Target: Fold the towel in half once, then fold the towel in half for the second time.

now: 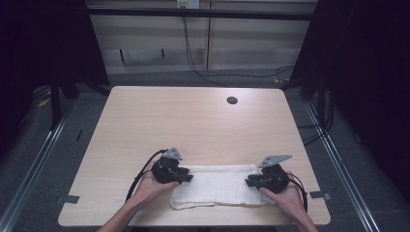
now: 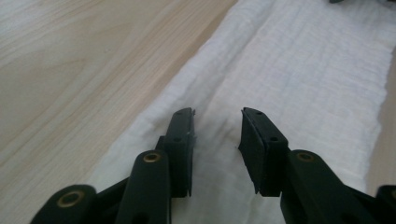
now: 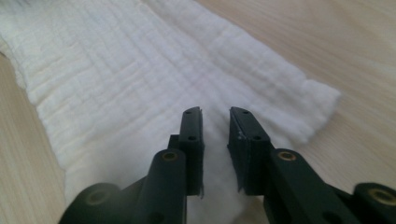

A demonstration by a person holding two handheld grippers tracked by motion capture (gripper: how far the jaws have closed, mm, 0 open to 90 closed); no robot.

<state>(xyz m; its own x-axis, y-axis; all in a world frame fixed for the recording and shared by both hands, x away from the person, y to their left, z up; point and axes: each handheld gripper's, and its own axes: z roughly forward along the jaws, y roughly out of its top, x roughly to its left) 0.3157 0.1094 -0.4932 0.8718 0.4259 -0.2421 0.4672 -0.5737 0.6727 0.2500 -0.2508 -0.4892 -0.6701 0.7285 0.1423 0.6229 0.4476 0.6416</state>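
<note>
1. Holding a gripper in each hand over the cloth [image 1: 217, 186], which lies flat on the table [image 1: 193, 121] near my edge, at about 6 o'clock on the tabletop.
2. Cloth: white, crinkly weave, folded into a long strip running 9 to 3 o'clock in the high view.
3. L gripper [image 1: 186, 177] sits at the strip's 9 o'clock end, pointing toward 3 o'clock.
4. L jaws stand apart w/ a clear gap; in the left gripper view [image 2: 217, 123] just cloth shows below the gap, nothing pinched. Can't tell if the tips touch the fabric.
5. R gripper [image 1: 249, 181] is at the strip's 3 o'clock end, pointing toward 9 o'clock, facing the L one.
6. R jaws also apart, gap narrower than L; in the right gripper view [image 3: 215, 121] the pads press on nothing, cloth lies under them.
7. In the right gripper view the strip's short end w/ a rounded corner shows at about 3 o'clock of my jaws.
8. Hole [image 1: 232, 100] in the tabletop at about 1 o'clock, well apart from the cloth.
</note>
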